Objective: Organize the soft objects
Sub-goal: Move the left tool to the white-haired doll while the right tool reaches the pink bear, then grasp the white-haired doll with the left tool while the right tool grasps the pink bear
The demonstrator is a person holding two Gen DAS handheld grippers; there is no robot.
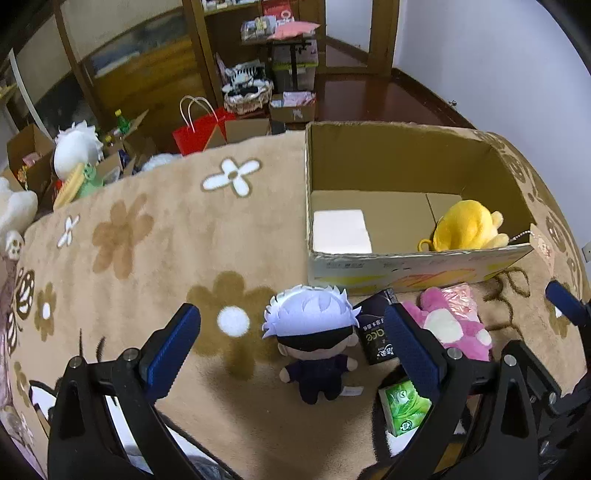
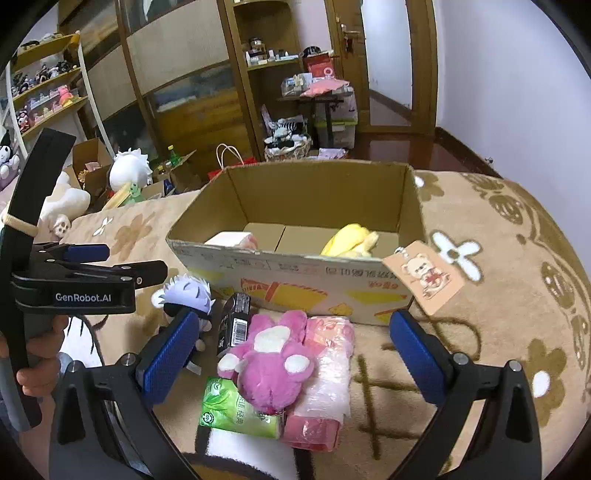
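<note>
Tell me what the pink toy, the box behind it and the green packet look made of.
Pink toy: plush fabric, matte and fuzzy, with a visible nap. Box: cardboard, brown inside, printed outer face, raw, slightly ragged top edges. Green packet: probably thin plastic film, glossy, with crinkled highlights.

Walls: I see pale lilac-white walls (image 2: 498, 74) on the right.
Floor: dark red-brown boards (image 1: 369, 96), glossy, with a dark skirting under the wall.
Door: a wooden door (image 2: 349, 55) with a metal handle stands behind, beside an open doorway.
Furniture: I see a tall wooden cabinet (image 2: 184, 96) with glazed panels, an arched shelf niche (image 2: 266, 33), and a white rack (image 2: 44, 85) of small toys far left.
Light: soft, even daylight; I can't see its source.
</note>
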